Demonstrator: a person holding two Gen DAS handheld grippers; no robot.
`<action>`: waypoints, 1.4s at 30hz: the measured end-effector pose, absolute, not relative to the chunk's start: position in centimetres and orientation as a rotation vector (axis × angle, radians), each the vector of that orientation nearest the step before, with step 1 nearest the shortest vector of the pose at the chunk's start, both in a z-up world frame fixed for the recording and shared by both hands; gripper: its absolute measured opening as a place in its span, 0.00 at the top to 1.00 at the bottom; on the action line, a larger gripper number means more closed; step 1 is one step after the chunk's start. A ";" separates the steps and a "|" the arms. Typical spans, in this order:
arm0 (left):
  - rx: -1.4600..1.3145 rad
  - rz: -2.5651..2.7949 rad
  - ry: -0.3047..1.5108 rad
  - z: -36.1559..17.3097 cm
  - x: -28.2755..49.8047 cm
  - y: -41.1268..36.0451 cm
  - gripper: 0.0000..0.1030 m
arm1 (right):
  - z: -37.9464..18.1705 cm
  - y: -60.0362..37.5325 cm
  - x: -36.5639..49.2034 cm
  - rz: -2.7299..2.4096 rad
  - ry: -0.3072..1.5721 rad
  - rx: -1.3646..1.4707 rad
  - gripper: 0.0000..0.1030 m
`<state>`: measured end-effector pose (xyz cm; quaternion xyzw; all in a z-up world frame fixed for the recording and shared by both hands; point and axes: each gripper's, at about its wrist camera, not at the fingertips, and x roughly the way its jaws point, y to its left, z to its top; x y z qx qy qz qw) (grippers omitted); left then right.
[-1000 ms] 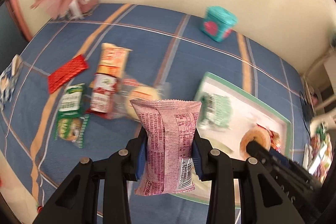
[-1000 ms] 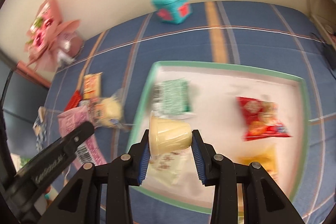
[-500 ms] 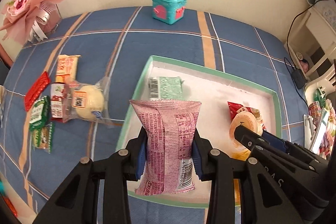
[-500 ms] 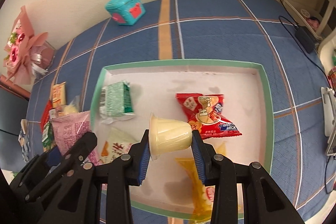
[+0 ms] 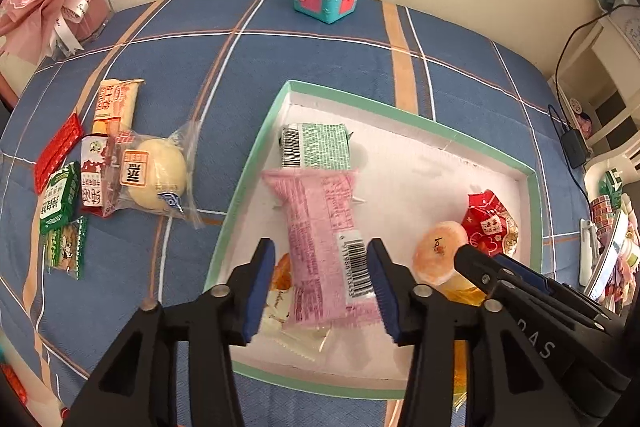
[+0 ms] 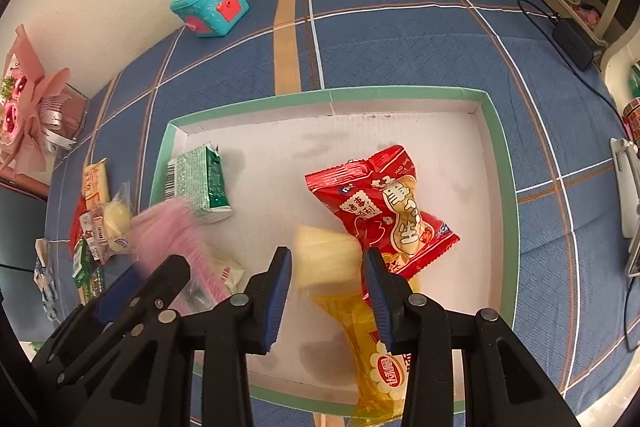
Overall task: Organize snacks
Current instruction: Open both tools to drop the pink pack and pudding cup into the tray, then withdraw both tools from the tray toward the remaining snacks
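We hold the right gripper (image 6: 326, 291) over the green-rimmed tray (image 6: 500, 163), its blue pads spread, with the pale yellow jelly cup (image 6: 326, 261), blurred, between them and gaps on both sides. Under it lies a yellow packet (image 6: 376, 355), and just beyond a red peanut packet (image 6: 380, 211). A green packet (image 6: 198, 183) lies by the tray's left wall. At lower left the left gripper (image 6: 120, 311) reaches in, beside a blurred pink packet (image 6: 176, 239). A teal box (image 6: 210, 3) stands far back on the blue cloth (image 6: 400, 39).
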<state>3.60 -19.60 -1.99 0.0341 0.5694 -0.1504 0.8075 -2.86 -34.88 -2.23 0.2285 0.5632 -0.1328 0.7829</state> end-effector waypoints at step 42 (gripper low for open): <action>-0.098 -0.101 1.276 -1.9 6.4 -9.8 0.30 | -1.0 -29.1 -1.9 -0.299 1.294 0.342 0.33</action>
